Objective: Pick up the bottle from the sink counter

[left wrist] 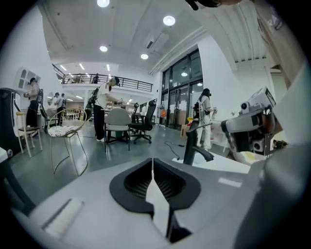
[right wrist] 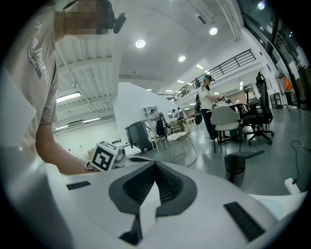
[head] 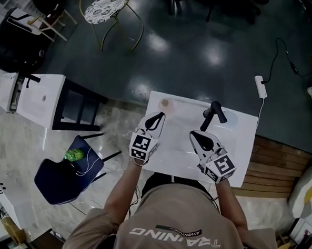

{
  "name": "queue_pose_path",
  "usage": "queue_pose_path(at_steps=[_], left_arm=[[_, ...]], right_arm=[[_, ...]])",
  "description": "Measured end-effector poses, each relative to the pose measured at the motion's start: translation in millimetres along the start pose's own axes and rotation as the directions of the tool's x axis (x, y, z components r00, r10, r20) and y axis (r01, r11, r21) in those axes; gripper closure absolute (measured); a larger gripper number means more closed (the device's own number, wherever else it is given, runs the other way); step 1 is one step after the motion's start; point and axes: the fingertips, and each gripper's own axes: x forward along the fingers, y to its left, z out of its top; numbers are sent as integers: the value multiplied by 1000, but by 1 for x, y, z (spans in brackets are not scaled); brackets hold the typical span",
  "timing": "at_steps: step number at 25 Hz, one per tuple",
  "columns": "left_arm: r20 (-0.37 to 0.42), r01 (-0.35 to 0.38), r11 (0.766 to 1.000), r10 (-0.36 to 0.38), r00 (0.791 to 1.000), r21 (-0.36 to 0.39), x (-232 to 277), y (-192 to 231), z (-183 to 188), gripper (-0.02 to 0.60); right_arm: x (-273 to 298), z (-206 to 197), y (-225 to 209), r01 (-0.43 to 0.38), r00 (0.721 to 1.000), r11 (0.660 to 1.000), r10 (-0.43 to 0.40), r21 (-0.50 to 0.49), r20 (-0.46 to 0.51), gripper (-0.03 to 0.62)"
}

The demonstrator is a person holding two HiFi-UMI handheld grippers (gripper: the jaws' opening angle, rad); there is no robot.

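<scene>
Left gripper (head: 159, 117), right gripper (head: 194, 133): jaws clenched, empty, over sink counter (head: 237, 150). Faucet (head: 211, 114) at right gripper's 1 o'clock.

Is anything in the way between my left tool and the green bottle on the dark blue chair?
Nothing visible blocks it. The shut left tool is over the white sink counter; the green bottle lies on the dark blue chair past the counter's left edge, with a white cable beside it.

Two grippers (head: 159, 116) (head: 194, 133), one faucet (head: 213, 111)
</scene>
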Motion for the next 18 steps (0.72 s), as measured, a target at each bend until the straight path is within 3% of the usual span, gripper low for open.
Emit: queue_pose_path(at_steps=[6,9,13,18], left_arm=[[25,-41,999,40,999,17,20,23,-13,555],[9,-32,998,32,999,49,32,28,-26,420],[5,-17,999,16,1000,47,45,30,-37,417],[13,-28,999,28,1000,17,58,37,-44,418]], right_arm=[[20,-6,1,12,999,999,-13,-37,-39,586],[29,-5,1,16,999,999,-17,-36,-37,586],[35,-13,0,14,998,999,-17,-51,-66,586],[38,-16,-7,41,998,999,-41,1,-56,586]])
